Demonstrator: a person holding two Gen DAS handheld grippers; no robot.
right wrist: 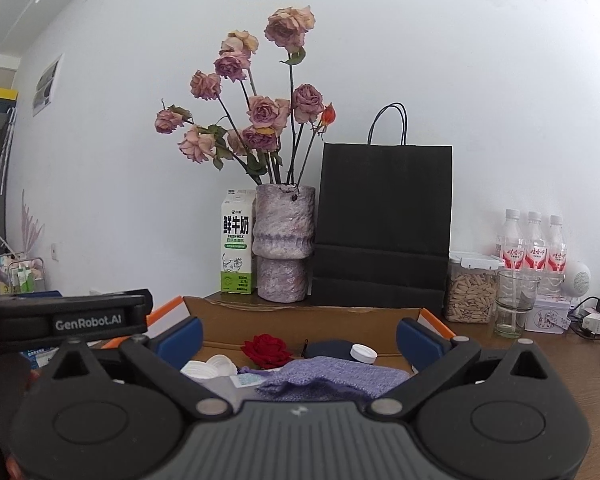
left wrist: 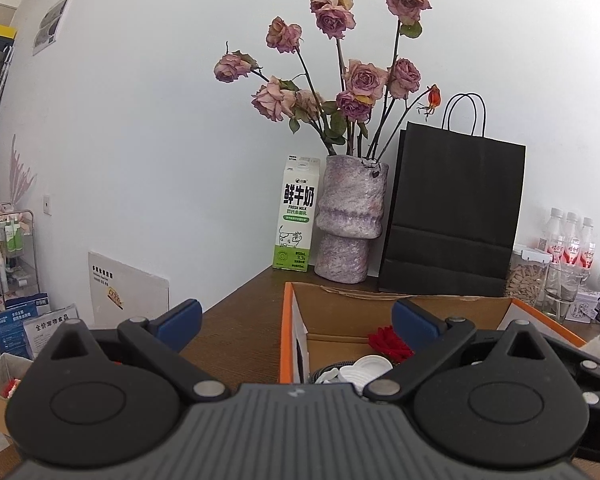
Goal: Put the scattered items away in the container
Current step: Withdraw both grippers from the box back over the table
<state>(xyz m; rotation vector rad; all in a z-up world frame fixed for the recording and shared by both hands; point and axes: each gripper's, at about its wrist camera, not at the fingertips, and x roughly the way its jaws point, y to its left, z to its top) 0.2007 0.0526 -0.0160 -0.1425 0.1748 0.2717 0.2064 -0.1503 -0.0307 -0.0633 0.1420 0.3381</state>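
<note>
An orange-edged cardboard box stands on the wooden table. Inside lie a red fabric rose, white caps, another white cap, a dark pouch and a purple knitted cloth. My left gripper is open over the box's left wall, nothing between its blue pads. My right gripper is open above the box's contents, holding nothing. The left gripper's body shows at the left of the right wrist view.
Behind the box stand a milk carton, a purple vase of dried roses and a black paper bag. A jar of seeds, a glass, bottles and a charger are at right.
</note>
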